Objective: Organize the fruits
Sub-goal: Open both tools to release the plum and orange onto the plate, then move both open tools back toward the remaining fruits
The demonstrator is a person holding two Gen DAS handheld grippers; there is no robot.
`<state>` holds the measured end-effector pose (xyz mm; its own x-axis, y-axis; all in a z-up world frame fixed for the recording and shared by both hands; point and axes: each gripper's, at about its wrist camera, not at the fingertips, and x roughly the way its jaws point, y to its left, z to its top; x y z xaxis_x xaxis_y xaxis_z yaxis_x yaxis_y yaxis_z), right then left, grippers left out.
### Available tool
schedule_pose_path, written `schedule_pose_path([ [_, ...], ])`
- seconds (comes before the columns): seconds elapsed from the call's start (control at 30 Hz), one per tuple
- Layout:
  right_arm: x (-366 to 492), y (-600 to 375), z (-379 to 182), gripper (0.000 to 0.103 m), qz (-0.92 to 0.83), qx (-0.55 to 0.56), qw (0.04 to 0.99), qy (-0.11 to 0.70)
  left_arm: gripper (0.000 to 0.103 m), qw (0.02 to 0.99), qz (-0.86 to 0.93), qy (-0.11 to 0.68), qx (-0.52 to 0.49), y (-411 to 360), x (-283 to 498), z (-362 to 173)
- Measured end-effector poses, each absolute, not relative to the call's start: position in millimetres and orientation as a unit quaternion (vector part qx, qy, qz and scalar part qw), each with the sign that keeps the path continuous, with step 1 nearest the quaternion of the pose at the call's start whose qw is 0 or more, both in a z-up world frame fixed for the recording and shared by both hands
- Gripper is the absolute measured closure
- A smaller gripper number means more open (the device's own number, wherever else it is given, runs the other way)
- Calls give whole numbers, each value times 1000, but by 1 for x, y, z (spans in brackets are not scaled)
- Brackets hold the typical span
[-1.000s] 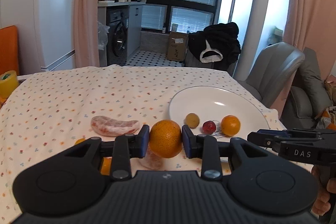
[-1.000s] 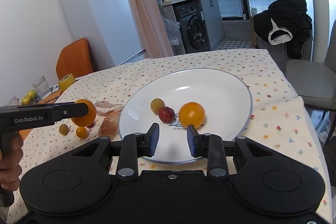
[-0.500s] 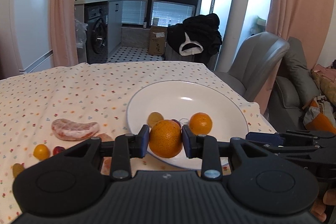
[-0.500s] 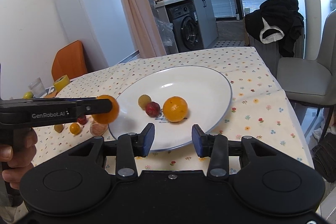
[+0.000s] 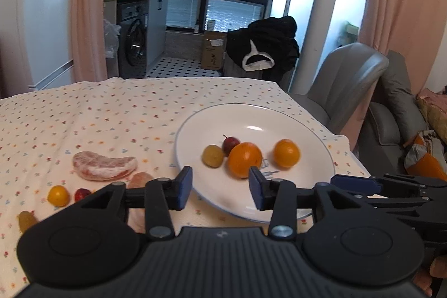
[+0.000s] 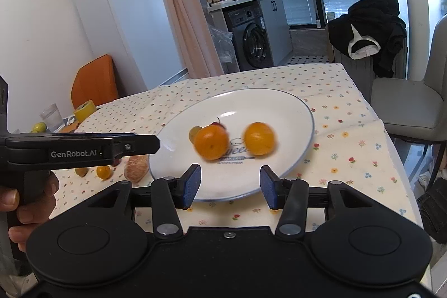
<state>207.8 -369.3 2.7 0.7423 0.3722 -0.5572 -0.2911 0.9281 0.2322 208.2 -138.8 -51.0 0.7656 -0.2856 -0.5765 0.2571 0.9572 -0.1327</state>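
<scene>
1. Fruits lie partly on a white plate (image 5: 307,136) and partly on the table (image 5: 111,113), which wears a cream cloth dotted with small flowers.
2. On the table, the plate sits toward the right side, near a grey chair (image 5: 346,74).
3. On the plate, a big orange (image 5: 245,159) rests near the middle, slightly blurred in both views, with a smaller orange (image 5: 286,153) a little apart to its right.
4. Left of the big orange, a yellow-green fruit (image 5: 213,156) lies just beside it, and a small red fruit (image 5: 230,143) with a stem shows behind them.
5. Off the plate to the left, a pink peeled citrus piece (image 5: 104,166) lies on the cloth, with a second peeled piece (image 5: 141,178) partly hidden behind the gripper.
6. Further left sit a small yellow fruit (image 5: 58,195), a small red one (image 5: 81,194) and a dull yellow one (image 5: 26,219).
7. Left gripper (image 5: 220,187) hovers at the plate's near edge, jaws spread wide and holding nothing; the big orange lies just beyond them.
8. Right gripper (image 6: 230,190) hangs over the plate's near rim, jaws likewise wide apart and empty.
9. In the right wrist view, a hand (image 6: 25,203) grips the left gripper's handle.
</scene>
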Motion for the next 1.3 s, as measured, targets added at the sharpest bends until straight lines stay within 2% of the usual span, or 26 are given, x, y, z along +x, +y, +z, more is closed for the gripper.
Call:
schedule_pose_path([
  [0.17, 208, -362, 3, 55, 184, 67, 929, 313, 42, 944, -123, 306, -28, -122, 203, -48],
  [0.3, 208, -355, 4, 52, 189, 68, 928, 313, 27, 948, -100, 300, -26, -109, 199, -45],
  [0.43, 207, -347, 7, 47, 195, 68, 928, 310, 20, 951, -79, 299, -28, -96, 193, -45],
  [0.73, 205, -325, 11, 46, 221, 61, 923, 308, 16, 953, -39, 300, -33, -67, 179, -44],
  [1.3, 198, -284, 19, 46, 255, 42, 915, 310, 16, 952, -5, 302, -48, -31, 155, -46],
])
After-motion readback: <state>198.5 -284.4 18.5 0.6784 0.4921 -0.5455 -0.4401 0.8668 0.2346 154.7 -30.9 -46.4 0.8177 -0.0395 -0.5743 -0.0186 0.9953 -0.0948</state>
